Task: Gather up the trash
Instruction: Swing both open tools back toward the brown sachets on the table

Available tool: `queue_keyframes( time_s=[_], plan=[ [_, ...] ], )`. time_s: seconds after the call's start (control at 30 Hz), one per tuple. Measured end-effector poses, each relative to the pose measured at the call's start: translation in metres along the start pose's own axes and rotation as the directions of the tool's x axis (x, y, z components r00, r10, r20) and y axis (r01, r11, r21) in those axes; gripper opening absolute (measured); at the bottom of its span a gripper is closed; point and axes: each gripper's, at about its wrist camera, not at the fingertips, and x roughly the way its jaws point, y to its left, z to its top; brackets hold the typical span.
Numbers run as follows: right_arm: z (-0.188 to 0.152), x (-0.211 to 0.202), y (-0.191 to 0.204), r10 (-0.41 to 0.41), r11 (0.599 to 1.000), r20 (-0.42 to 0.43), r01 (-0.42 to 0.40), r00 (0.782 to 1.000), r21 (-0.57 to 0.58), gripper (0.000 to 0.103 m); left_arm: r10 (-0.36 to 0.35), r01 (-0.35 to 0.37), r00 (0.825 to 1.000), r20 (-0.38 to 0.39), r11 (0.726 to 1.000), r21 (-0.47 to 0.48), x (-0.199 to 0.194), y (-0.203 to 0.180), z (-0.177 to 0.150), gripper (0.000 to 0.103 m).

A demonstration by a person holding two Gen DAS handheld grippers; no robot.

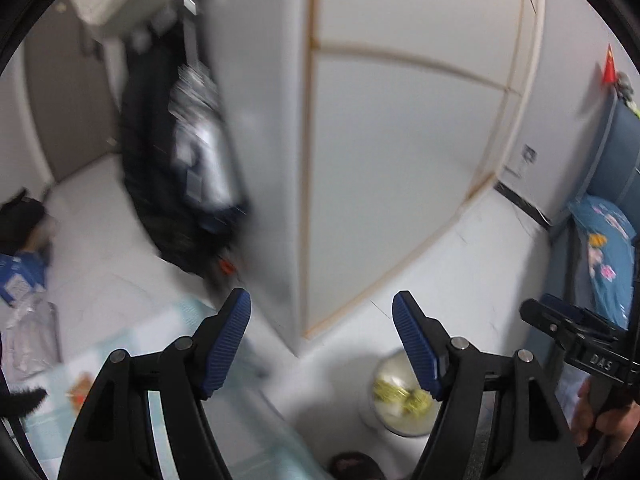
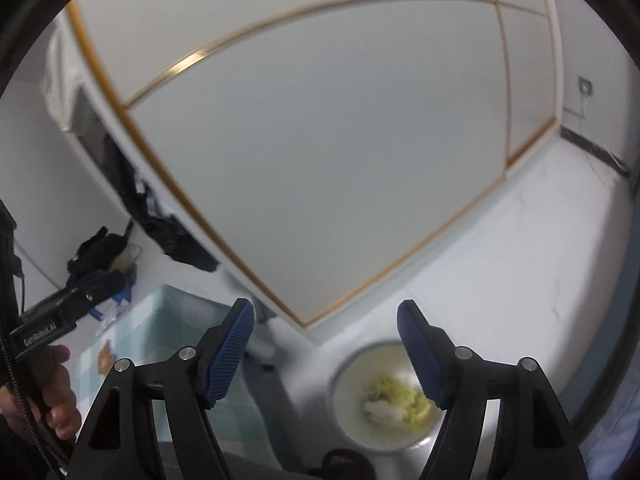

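**Both grippers high, jaws wide, nothing held**

Left: table (image 2: 176,320) with pale green checked cloth, scraps on it. Left gripper (image 1: 322,344) above its edge, jaws wide and empty. Centre: white wardrobe (image 2: 320,140), gold-trimmed. Right gripper (image 2: 326,350), jaws wide, empty. Lower right on floor: white bin (image 2: 352,412), yellow-green trash (image 2: 400,400) inside.

White tiled floor (image 2: 520,248), round bin (image 2: 348,408) of yellowish scraps standing on it, checked counter (image 2: 160,320) with scraps beside
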Motion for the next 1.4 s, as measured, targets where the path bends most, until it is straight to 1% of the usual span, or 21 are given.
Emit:
queue_keyframes(
  time_s=[0.07,0.1,0.17,0.27,0.33,0.4,0.47,0.53,0.57,0.6,0.67,0.77,0.87,0.93,1.1,1.17,1.27,1.33,1.4],
  plan=[
    [0.004,-0.012,0.021,0.006,0.999,0.034,-0.005,0.999,-0.042,0.076,0.027,-0.027,0.999,0.039,0.999,-0.025,-0.019,0.015,0.002,0.077],
    [0.005,-0.017,0.028,0.007,0.998,0.049,-0.004,0.999,-0.061,0.078,0.047,-0.045,0.997,0.055,0.998,-0.045,-0.030,0.026,0.002,0.078],
    [0.006,-0.031,0.056,0.016,0.992,0.100,-0.003,0.995,-0.126,0.085,0.056,-0.052,0.996,0.071,0.997,-0.064,-0.045,0.039,0.001,0.078],
    [0.007,-0.049,0.097,0.044,0.976,0.154,-0.010,0.987,-0.219,0.086,0.107,-0.097,0.990,0.097,0.990,-0.102,-0.071,0.063,-0.002,0.078],
    [0.007,-0.056,0.120,0.081,0.963,0.178,-0.030,0.981,-0.269,0.088,0.152,-0.137,0.981,0.124,0.983,-0.122,-0.088,0.077,-0.006,0.079],
    [0.004,-0.058,0.140,0.120,0.951,0.185,-0.059,0.976,-0.302,0.088,0.192,-0.172,0.971,0.144,0.975,-0.145,-0.104,0.087,-0.007,0.085],
    [0.003,-0.061,0.160,0.156,0.940,0.189,-0.087,0.969,-0.329,0.089,0.248,-0.220,0.958,0.148,0.959,-0.180,-0.115,0.099,-0.010,0.086],
    [0.001,-0.063,0.173,0.194,0.932,0.187,-0.121,0.963,-0.341,0.091,0.275,-0.240,0.950,0.145,0.945,-0.224,-0.128,0.116,-0.016,0.086],
    [-0.002,-0.064,0.185,0.226,0.925,0.185,-0.151,0.957,-0.349,0.093,0.286,-0.246,0.947,0.149,0.939,-0.242,-0.133,0.121,-0.019,0.086],
    [-0.004,-0.062,0.191,0.242,0.920,0.183,-0.165,0.953,-0.355,0.094,0.296,-0.253,0.944,0.150,0.934,-0.252,-0.135,0.123,-0.021,0.087],
    [-0.011,-0.062,0.211,0.277,0.902,0.177,-0.193,0.944,-0.385,0.096,0.327,-0.275,0.932,0.158,0.919,-0.281,-0.144,0.133,-0.028,0.090],
    [-0.015,-0.061,0.236,0.292,0.877,0.172,-0.192,0.941,-0.440,0.098,0.369,-0.302,0.914,0.170,0.897,-0.322,-0.152,0.150,-0.037,0.093],
    [-0.025,-0.058,0.262,0.328,0.850,0.142,-0.226,0.934,-0.475,0.099,0.397,-0.317,0.902,0.171,0.876,-0.364,-0.161,0.163,-0.050,0.095],
    [-0.033,-0.061,0.267,0.348,0.838,0.124,-0.249,0.929,-0.487,0.099,0.410,-0.321,0.897,0.165,0.862,-0.392,-0.161,0.171,-0.056,0.099],
    [-0.053,-0.044,0.299,0.379,0.807,0.072,-0.291,0.923,-0.515,0.100,0.442,-0.344,0.886,0.138,0.829,-0.441,-0.156,0.192,-0.076,0.099],
    [-0.062,-0.035,0.308,0.399,0.788,0.037,-0.322,0.916,-0.525,0.101,0.447,-0.349,0.885,0.131,0.822,-0.449,-0.154,0.197,-0.083,0.099],
    [-0.072,-0.024,0.316,0.409,0.773,-0.012,-0.354,0.912,-0.526,0.101,0.457,-0.360,0.882,0.116,0.811,-0.461,-0.146,0.207,-0.095,0.099],
    [-0.081,-0.013,0.322,0.410,0.760,-0.059,-0.377,0.910,-0.530,0.101,0.458,-0.363,0.883,0.101,0.805,-0.469,-0.146,0.213,-0.104,0.099],
    [-0.088,-0.003,0.326,0.401,0.752,-0.088,-0.383,0.912,-0.537,0.101,0.466,-0.376,0.880,0.089,0.800,-0.468,-0.145,0.218,-0.110,0.099]
  ],
)
